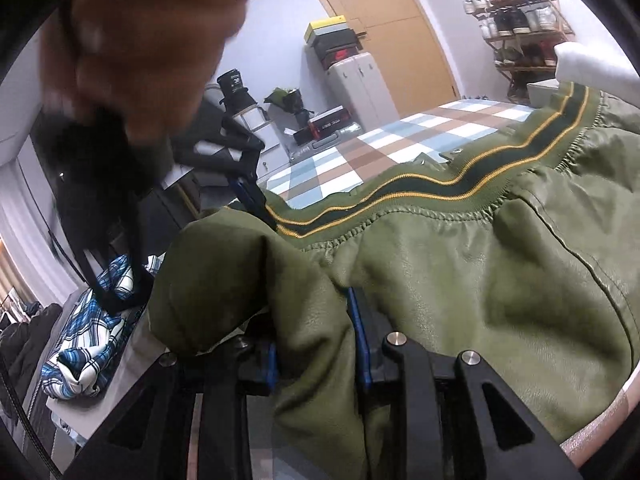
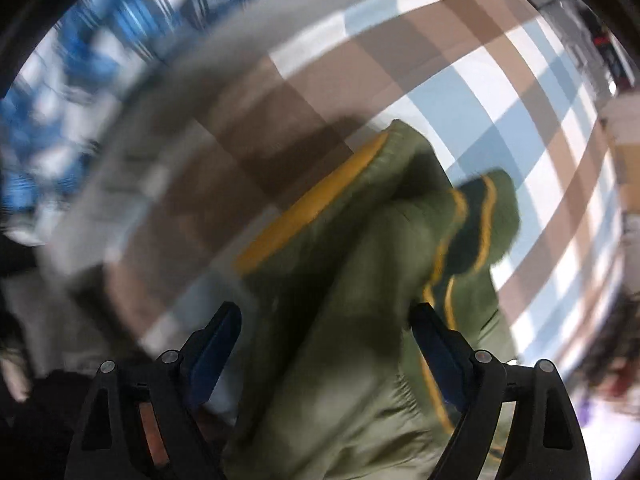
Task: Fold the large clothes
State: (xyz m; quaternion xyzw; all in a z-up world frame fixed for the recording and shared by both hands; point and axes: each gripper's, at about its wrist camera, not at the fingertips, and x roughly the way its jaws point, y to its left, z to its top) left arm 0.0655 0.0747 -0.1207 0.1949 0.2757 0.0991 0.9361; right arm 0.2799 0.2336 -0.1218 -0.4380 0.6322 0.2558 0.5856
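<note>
An olive green jacket (image 1: 480,280) with a dark, yellow-striped ribbed hem lies on a checked cloth (image 1: 360,148). My left gripper (image 1: 316,344) is shut on a fold of the jacket, which drapes over its blue-padded fingers. My right gripper shows in the left wrist view (image 1: 256,204) at the jacket's far left edge, under the person's hand. In the blurred right wrist view the right gripper (image 2: 326,324) has its jaws apart with a bunch of jacket (image 2: 360,280) and striped cuff between them, above the checked cloth (image 2: 480,80).
A blue plaid garment (image 1: 92,332) lies at the left, off the cloth's edge. Boxes and a white cabinet (image 1: 360,76) stand behind, and a shoe rack (image 1: 520,20) at the back right. A white item (image 1: 588,64) sits beyond the jacket.
</note>
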